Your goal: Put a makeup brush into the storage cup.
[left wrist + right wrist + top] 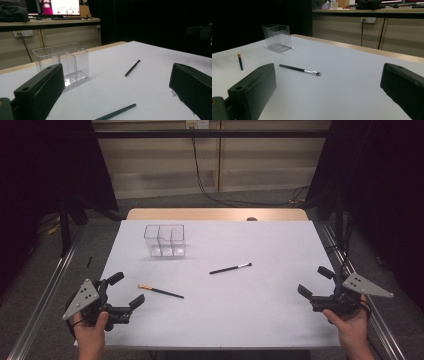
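Observation:
A clear plastic organiser box (165, 240) with compartments stands on the white table top (260, 310), toward the back left; it also appears as the box (62, 63) and the box (277, 37). A thin black brush with a silver ferrule (230, 268) lies near the middle, seen too as the brush (300, 69) and the brush (132, 67). A second brush with an orange end (160, 291) lies front left, close to my left gripper (126, 290); its handle (116, 113) shows between the open jaws. My right gripper (315, 281) stands open at the front right, holding nothing.
The table's wooden back edge (215, 214) borders a grey floor with cables. Metal rails (45, 295) run along both sides. A desk with a monitor (61, 6) stands beyond the table. Dark curtains flank the space.

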